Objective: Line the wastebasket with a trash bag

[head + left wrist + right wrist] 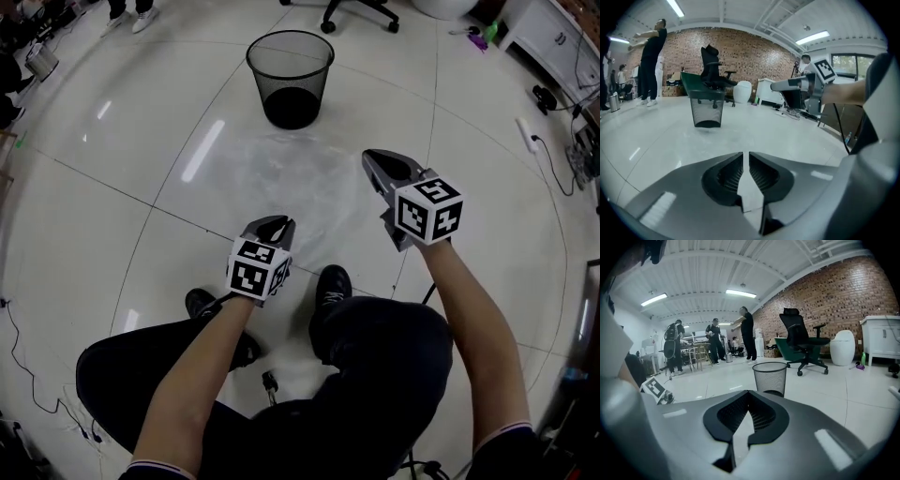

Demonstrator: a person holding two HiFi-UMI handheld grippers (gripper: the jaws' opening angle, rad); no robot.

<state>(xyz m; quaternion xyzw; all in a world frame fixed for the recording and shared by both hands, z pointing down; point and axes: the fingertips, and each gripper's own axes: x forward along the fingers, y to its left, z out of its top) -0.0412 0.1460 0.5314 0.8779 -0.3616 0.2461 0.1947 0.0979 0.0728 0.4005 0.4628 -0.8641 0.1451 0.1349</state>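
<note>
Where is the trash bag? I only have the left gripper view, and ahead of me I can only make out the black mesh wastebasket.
Observer: The clear plastic trash bag lies flat on the white tile floor, just on the person's side of the black mesh wastebasket.
Operator: Is the right gripper holding anything?
Observer: No. In its own view the right gripper has its jaws shut, with nothing between them.
Operator: Is the basket lined already?
Observer: The head view looks down into it. No liner shows on the rim, only the dark bottom.
</note>
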